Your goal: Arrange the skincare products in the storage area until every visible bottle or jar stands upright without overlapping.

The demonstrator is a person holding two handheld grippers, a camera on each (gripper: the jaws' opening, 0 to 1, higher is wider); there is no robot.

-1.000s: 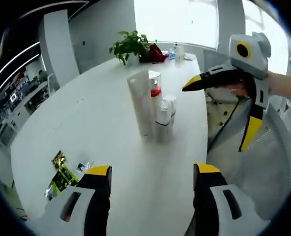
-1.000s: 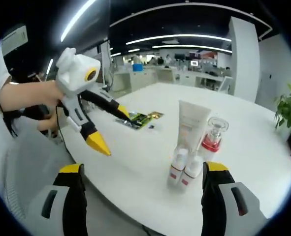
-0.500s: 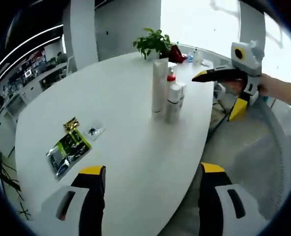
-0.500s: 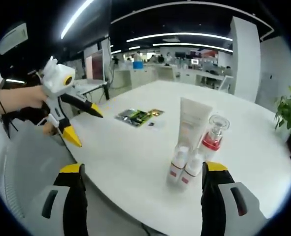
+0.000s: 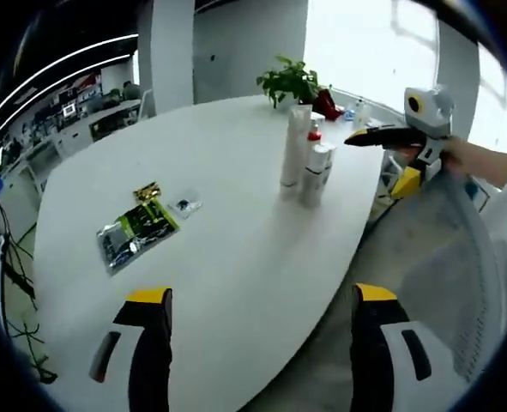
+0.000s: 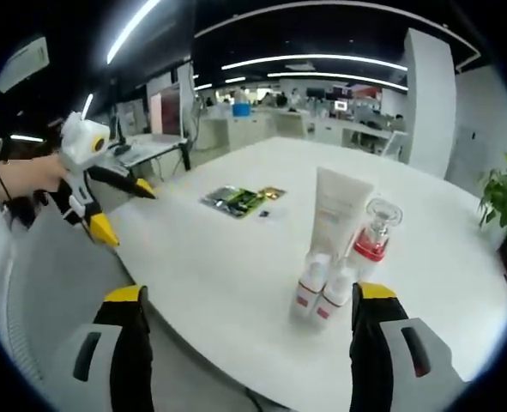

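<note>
Four skincare products stand upright in a tight cluster on the white table (image 5: 236,257): a tall white tube (image 5: 293,146) (image 6: 339,215), a clear bottle with a red collar (image 5: 315,133) (image 6: 373,233), and two small white bottles (image 5: 317,176) (image 6: 320,294). My left gripper (image 5: 260,296) is open and empty, well back from the cluster, and it also appears at the table's left edge (image 6: 120,206). Open and empty as well, my right gripper (image 6: 250,292) is just short of the small bottles, and a hand holds it off the table's rim (image 5: 380,159).
Green and gold sachets (image 5: 137,227) (image 6: 240,200) lie flat on the table, apart from the products. A potted plant (image 5: 292,81) (image 6: 503,202) with a red item stands at the far end. A person's sleeve and light fabric lie beside the table edge (image 5: 459,257).
My left gripper has drawn back from the products and away along the table, so the cluster looks smaller and the sachets come into fuller view. The right gripper and the products have stayed put.
</note>
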